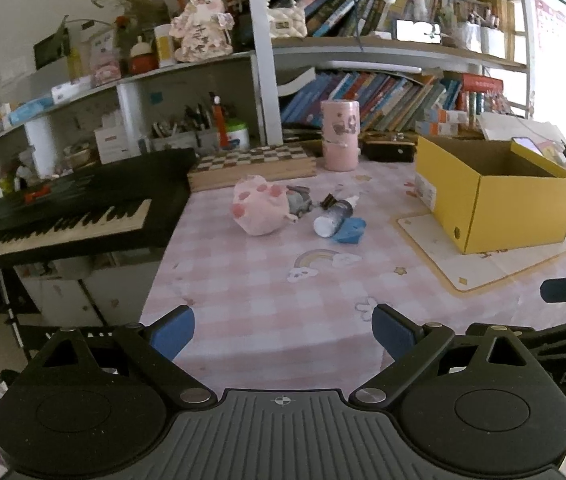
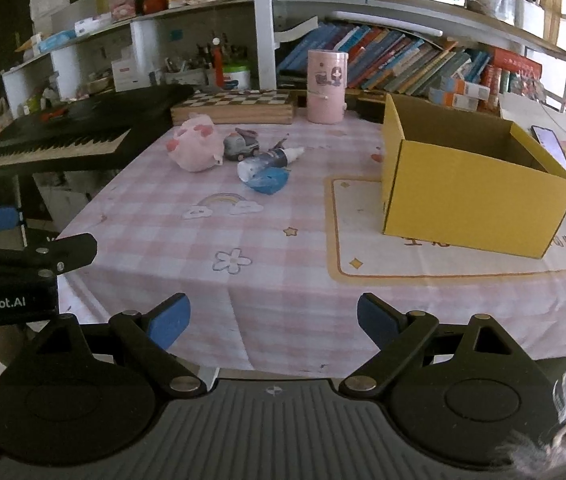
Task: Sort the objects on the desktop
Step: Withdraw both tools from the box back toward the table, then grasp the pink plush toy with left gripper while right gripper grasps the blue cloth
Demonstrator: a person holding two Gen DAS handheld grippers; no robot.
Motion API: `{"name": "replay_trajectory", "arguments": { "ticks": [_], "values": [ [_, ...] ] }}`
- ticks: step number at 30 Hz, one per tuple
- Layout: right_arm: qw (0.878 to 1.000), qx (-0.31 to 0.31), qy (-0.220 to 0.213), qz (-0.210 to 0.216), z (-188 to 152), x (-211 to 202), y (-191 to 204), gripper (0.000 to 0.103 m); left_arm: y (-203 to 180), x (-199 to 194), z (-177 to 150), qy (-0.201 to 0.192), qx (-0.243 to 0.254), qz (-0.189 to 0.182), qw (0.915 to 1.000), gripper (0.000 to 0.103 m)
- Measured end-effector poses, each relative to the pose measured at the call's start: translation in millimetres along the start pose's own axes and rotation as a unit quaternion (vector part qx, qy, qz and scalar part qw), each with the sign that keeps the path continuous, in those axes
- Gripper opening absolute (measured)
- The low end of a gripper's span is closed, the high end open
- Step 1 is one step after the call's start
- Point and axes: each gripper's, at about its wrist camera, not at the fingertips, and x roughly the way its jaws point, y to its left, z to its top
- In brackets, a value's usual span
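Observation:
On the pink checked tablecloth (image 1: 263, 292) (image 2: 283, 240) lie a pink plush toy (image 1: 259, 210) (image 2: 195, 148), a small grey toy car (image 1: 300, 200) (image 2: 241, 145), a bottle with a white cap (image 1: 333, 216) (image 2: 269, 160) and a blue crumpled item (image 1: 350, 231) (image 2: 269, 180). An open yellow cardboard box (image 1: 523, 208) (image 2: 467, 200) stands to the right on a cream mat. My left gripper (image 1: 283, 330) is open and empty at the table's near edge. My right gripper (image 2: 273, 320) is open and empty, also at the near edge.
A pink cylindrical container (image 1: 340, 136) (image 2: 326, 86) and a wooden chessboard box (image 1: 251, 166) (image 2: 235, 106) stand at the back. A black keyboard (image 1: 67, 208) (image 2: 63, 136) sits left of the table. Bookshelves (image 1: 383, 92) fill the back. A phone (image 2: 549, 144) lies right of the box.

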Motion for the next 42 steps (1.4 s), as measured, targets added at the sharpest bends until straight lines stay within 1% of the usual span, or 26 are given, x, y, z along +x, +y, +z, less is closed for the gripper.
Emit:
{"name": "replay_trajectory", "arguments": {
  "ticks": [5,9,15,24,28,33,37,42],
  "values": [
    [1.000,-0.009,-0.001,0.000,1,0,6,0.090,1,-4,-3,-0.012,0.009,0.003,0.9999,0.097],
    [1.000,-0.007,0.001,-0.001,1,0,9,0.090,4,-3,-4,-0.006,0.005,0.001,1.0000,0.097],
    [1.000,-0.017,0.007,0.003,2,3,13,0.089,13,1,-4,-0.003,-0.009,0.015,0.9998,0.097],
    [1.000,-0.019,0.022,0.008,14,25,6,0.089,12,19,3,0.012,-0.015,0.013,0.9997,0.098],
    [0.999,-0.017,0.025,0.015,25,41,1,0.089,11,30,9,0.014,-0.008,0.021,0.9997,0.098],
    [0.999,-0.036,0.022,0.028,45,60,-2,0.088,10,47,22,0.015,-0.012,0.028,0.9994,0.098],
    [0.997,-0.059,0.023,0.040,63,79,-6,0.088,11,65,34,0.015,-0.027,0.041,0.9987,0.098],
    [0.995,-0.072,0.028,0.058,84,106,-15,0.088,13,88,50,0.022,-0.046,0.059,0.9970,0.098]
  ]
}}
